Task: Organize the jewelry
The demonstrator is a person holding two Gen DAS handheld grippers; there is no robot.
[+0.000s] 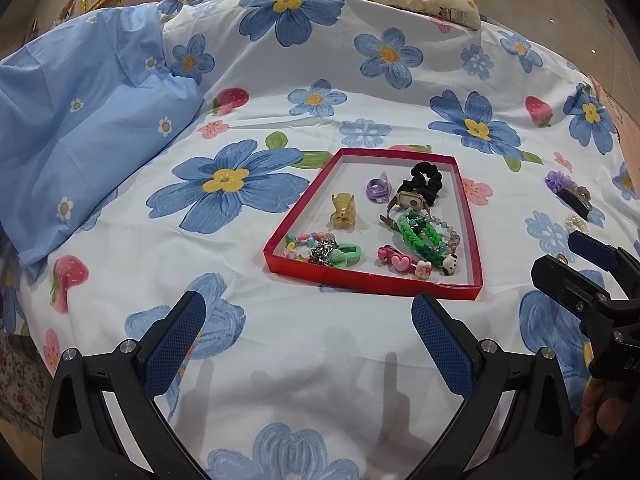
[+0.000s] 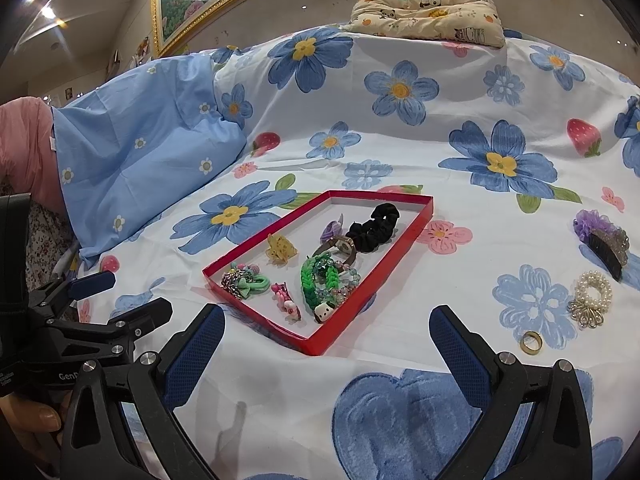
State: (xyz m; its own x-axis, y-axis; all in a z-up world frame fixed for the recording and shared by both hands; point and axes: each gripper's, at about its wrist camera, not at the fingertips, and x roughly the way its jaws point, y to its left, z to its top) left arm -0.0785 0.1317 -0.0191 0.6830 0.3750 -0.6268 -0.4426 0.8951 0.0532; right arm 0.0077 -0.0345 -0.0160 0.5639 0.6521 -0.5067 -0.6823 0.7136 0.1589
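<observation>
So both your left gripper (image 1: 308,344) and right gripper (image 2: 326,356) hover wide open and empty near the red tray (image 2: 424,216).

Most pieces are piled in the shallow red tray (image 2: 416,222); a pearl bracelet (image 2: 593,286), gold ring (image 2: 531,343) and purple clip (image 2: 600,236) are left outside, right of it.

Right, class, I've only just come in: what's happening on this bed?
A person holds two grippers, left gripper and right gripper, both open and empty, above a floral bedsheet. A red tray already holds hair ties, clips and bracelets. A gold ring, pearl bracelet and purple hair clip lie outside.
</observation>
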